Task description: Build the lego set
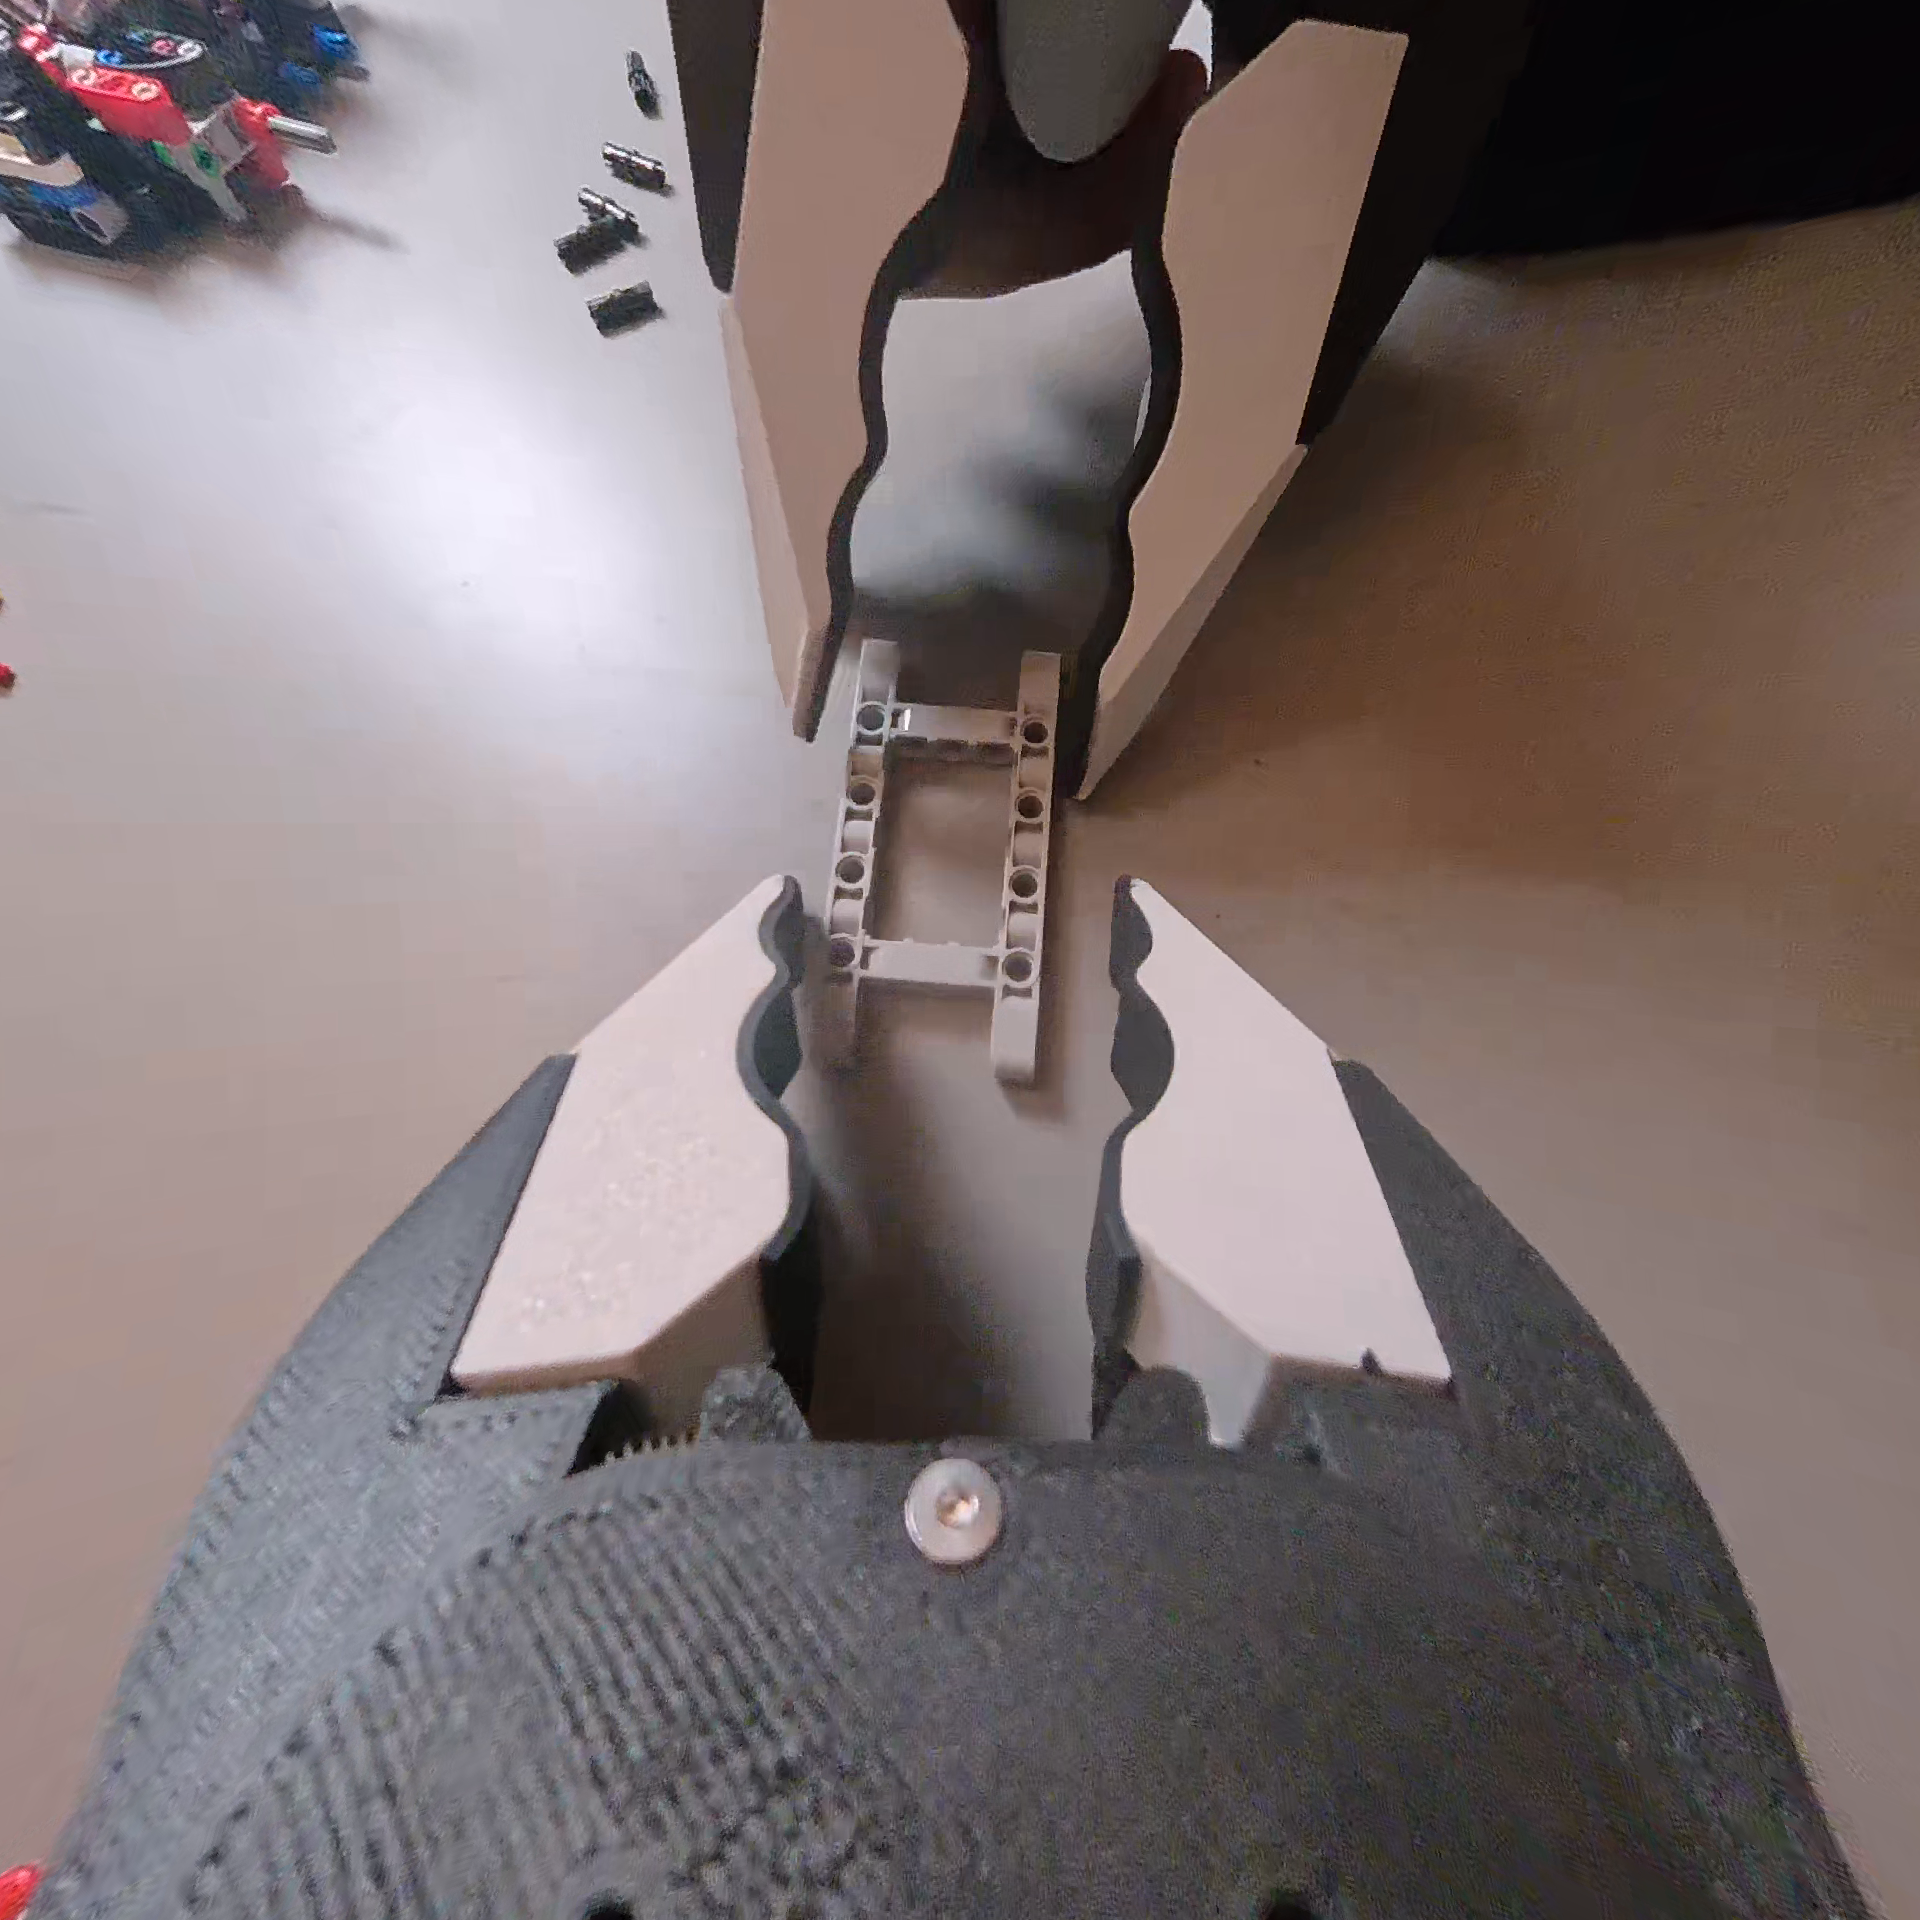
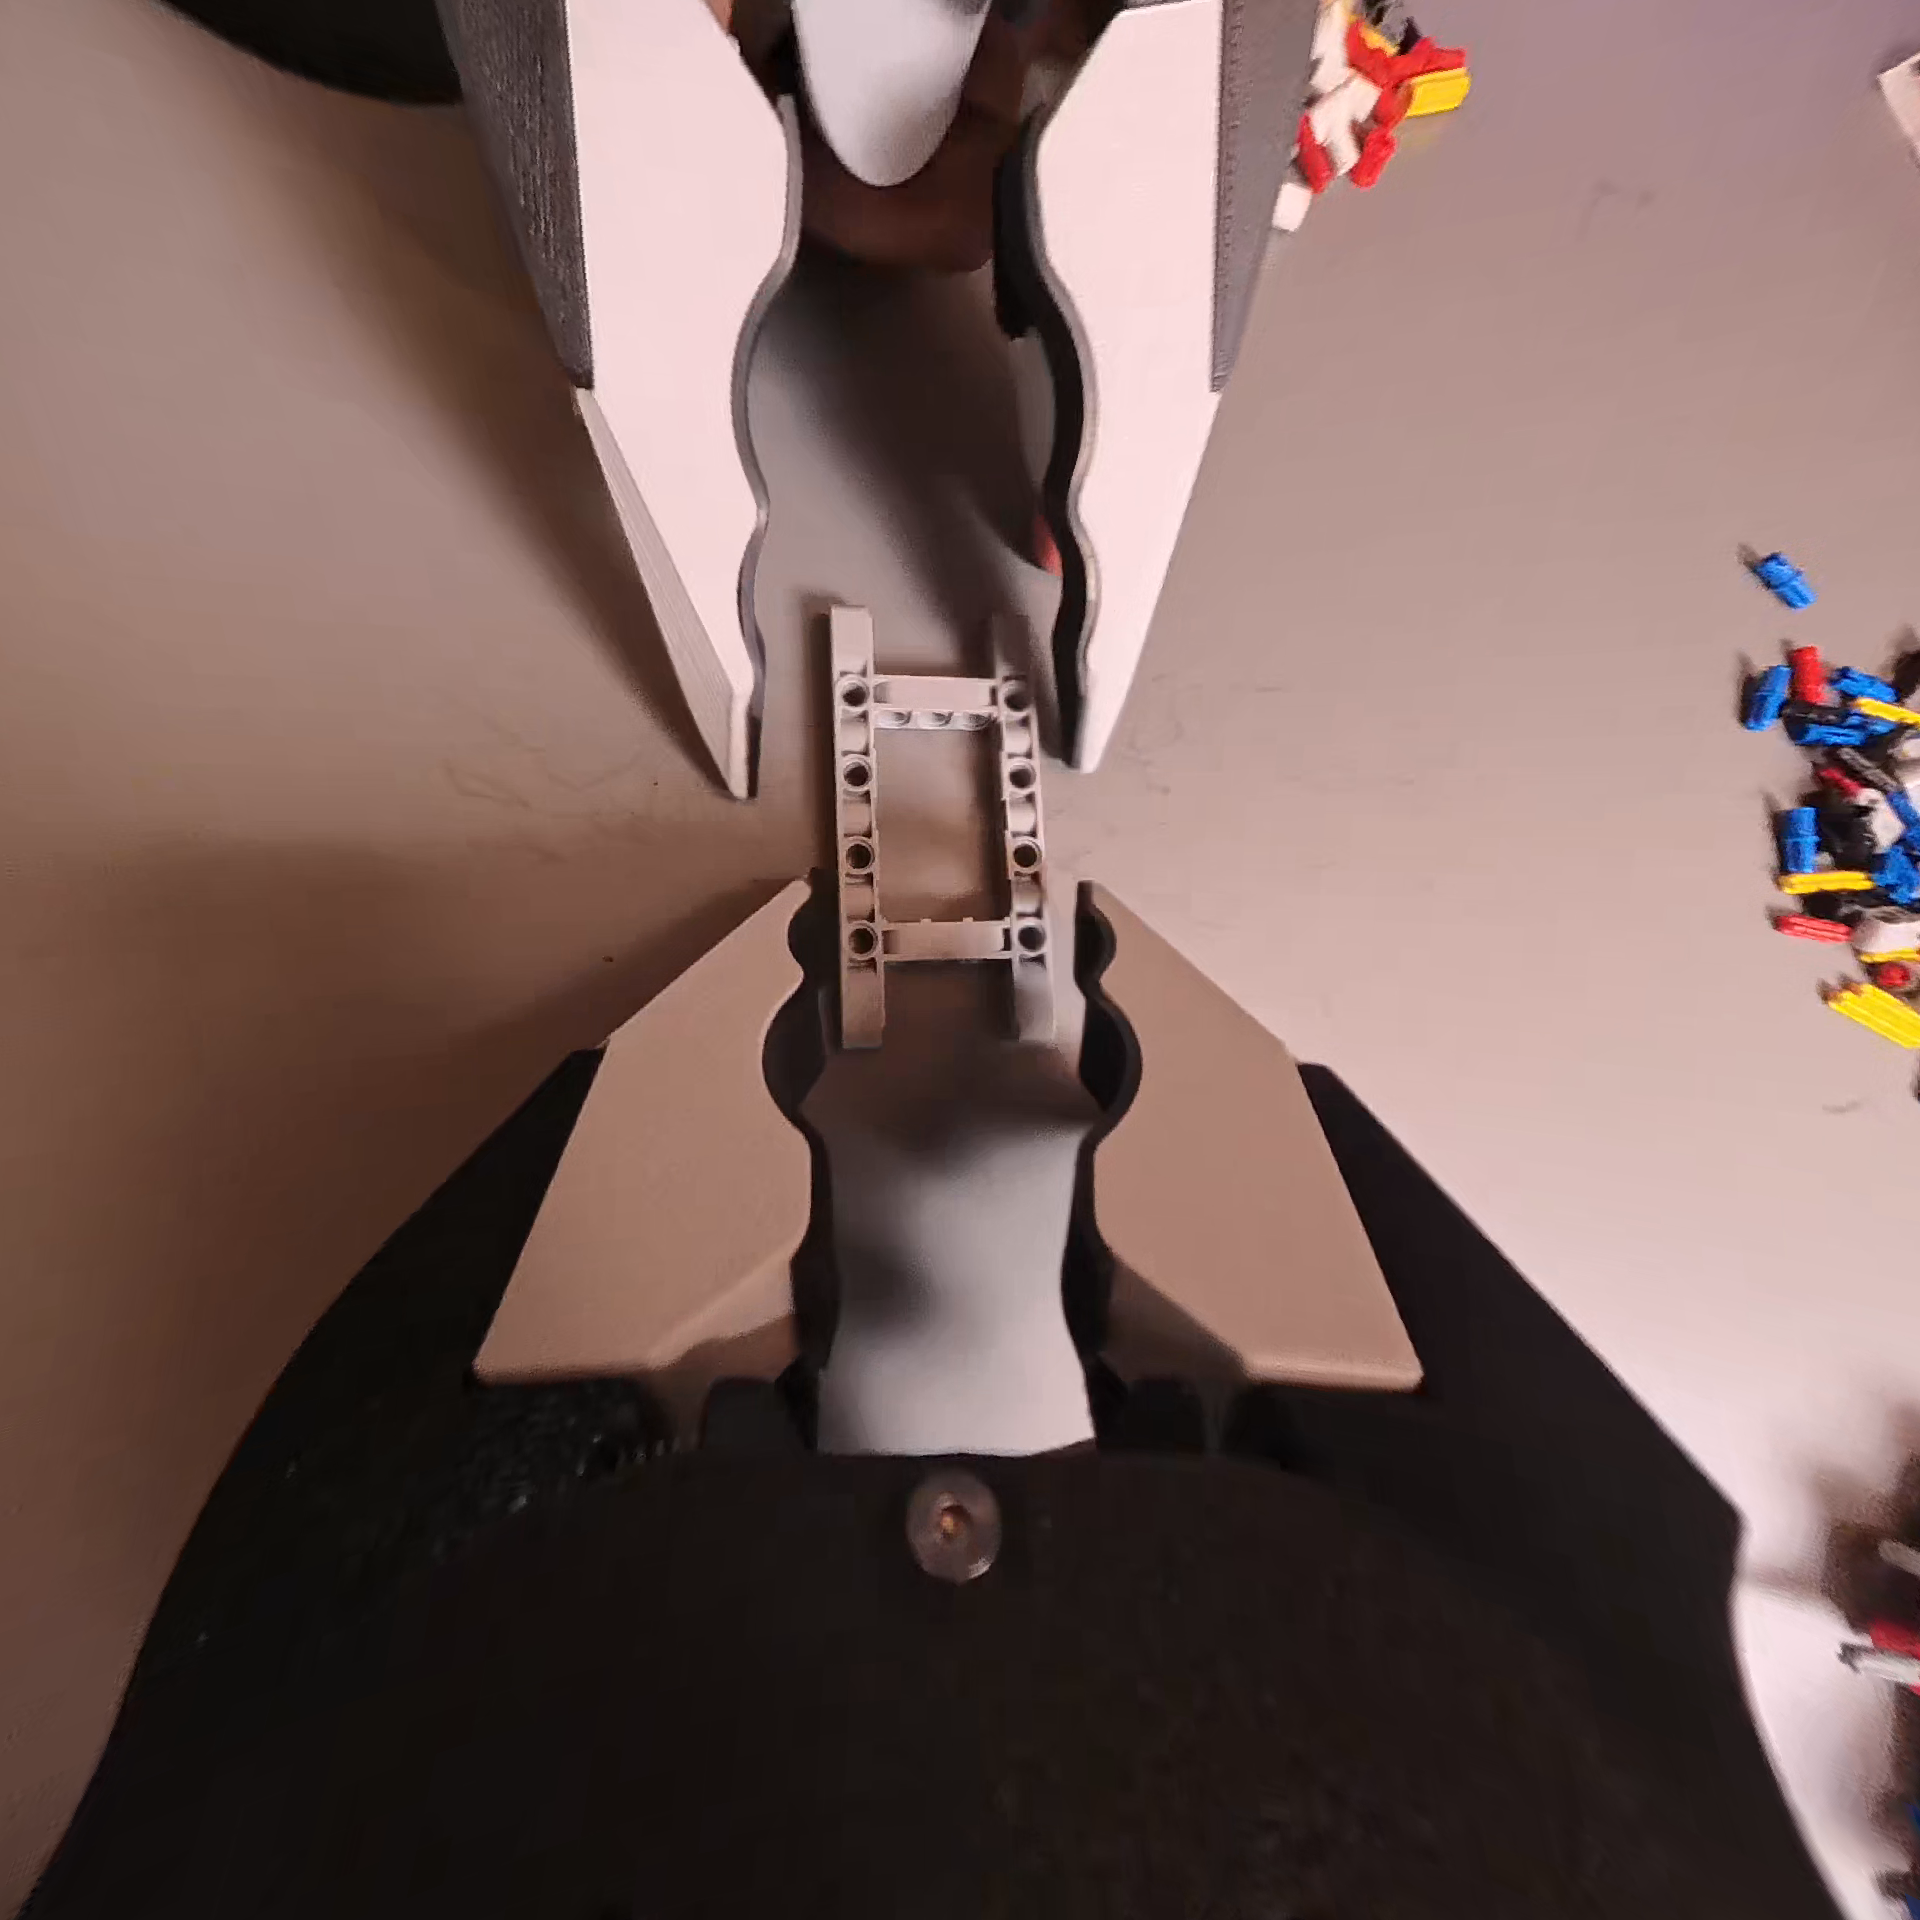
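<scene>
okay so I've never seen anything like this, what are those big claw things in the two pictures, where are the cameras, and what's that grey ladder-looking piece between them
Each picture comes from a camera on a hand-held two-finger gripper, looking along its fingers. The left gripper and right gripper face each other across a table, so each view shows the other claw at the top. Between them lies a grey lego frame with rows of holes. Both grippers straddle its ends, jaws open, not yet clamping. Nearby are black pins, a part-built model and a loose pile of coloured pieces.
</scene>
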